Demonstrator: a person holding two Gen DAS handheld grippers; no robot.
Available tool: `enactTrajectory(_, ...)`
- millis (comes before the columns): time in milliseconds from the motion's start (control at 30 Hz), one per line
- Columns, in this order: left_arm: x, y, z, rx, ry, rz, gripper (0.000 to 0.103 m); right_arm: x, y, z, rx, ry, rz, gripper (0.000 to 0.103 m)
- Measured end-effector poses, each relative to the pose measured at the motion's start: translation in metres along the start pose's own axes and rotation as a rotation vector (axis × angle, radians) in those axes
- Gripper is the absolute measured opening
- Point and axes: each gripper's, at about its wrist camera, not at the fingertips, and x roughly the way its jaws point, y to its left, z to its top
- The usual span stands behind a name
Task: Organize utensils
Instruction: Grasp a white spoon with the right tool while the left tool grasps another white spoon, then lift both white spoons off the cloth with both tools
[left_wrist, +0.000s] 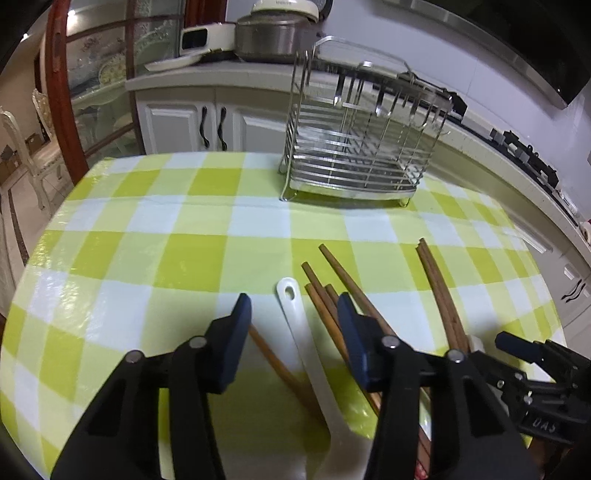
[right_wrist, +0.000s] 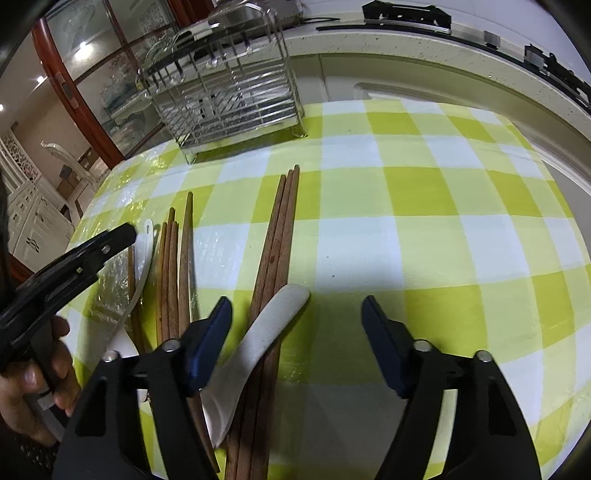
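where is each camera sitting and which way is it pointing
Left wrist: sits on the left gripper, looking forward and down over the table at the long white spoon, chopsticks and wire rack; own fingers show.
Right wrist: sits on the right gripper, above a short white spoon; a hand shows.
Shared: rack, chopsticks, checked cloth.

rack (left_wrist: 354, 147) at table's (left_wrist: 147, 229) far edge | chopsticks (right_wrist: 280, 236) and spoons (right_wrist: 258, 347) in front, lying on table
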Motion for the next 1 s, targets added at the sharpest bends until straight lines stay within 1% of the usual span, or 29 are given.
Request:
enactTrajectory(100,0.014,0.001,0.002,-0.001,0.025,-0.002,0.039,0.004,0.004,0.001,-0.020,-0.003,-0.022,0.059)
enactTrajectory(133,0.019,0.002,0.003,0.000,0.037,-0.001,0.035,0.004,0.004,0.001,-0.026,-0.006,-0.026,0.055)
enactTrajectory(167,0.022,0.002,0.003,0.000,0.043,-0.001,0.033,0.005,0.005,0.002,-0.032,-0.008,-0.029,0.049)
enactTrajectory(200,0.026,0.003,0.003,0.001,0.052,-0.002,0.031,0.005,0.006,0.001,-0.038,-0.011,-0.030,0.046)
enactTrajectory(267,0.031,0.003,0.003,0.006,0.056,0.000,0.030,0.005,0.008,0.001,-0.053,-0.015,-0.027,0.038)
enactTrajectory(300,0.033,0.003,0.004,0.015,0.055,0.003,0.029,0.005,0.009,0.001,-0.058,-0.017,-0.022,0.035)
enactTrajectory(367,0.035,0.003,0.005,0.017,0.057,0.001,0.029,0.005,0.011,0.000,-0.068,-0.023,-0.014,0.034)
enactTrajectory(433,0.035,0.002,0.006,0.025,0.059,0.016,0.018,0.006,0.011,0.000,-0.076,-0.030,0.000,0.031)
enactTrajectory(500,0.035,0.005,0.006,0.015,0.065,0.008,0.016,0.005,0.012,0.000,-0.084,-0.040,0.021,0.029)
enactTrajectory(600,0.030,0.011,0.006,-0.011,0.061,-0.009,0.016,-0.003,0.014,0.001,-0.097,-0.066,0.044,0.026)
enactTrajectory(700,0.015,0.016,0.008,-0.033,0.033,-0.023,0.016,-0.014,0.017,0.004,-0.113,-0.104,0.052,0.024)
enactTrajectory(1000,-0.046,0.022,0.013,-0.063,-0.089,-0.048,0.016,-0.046,0.015,0.011,-0.127,-0.182,0.058,0.021)
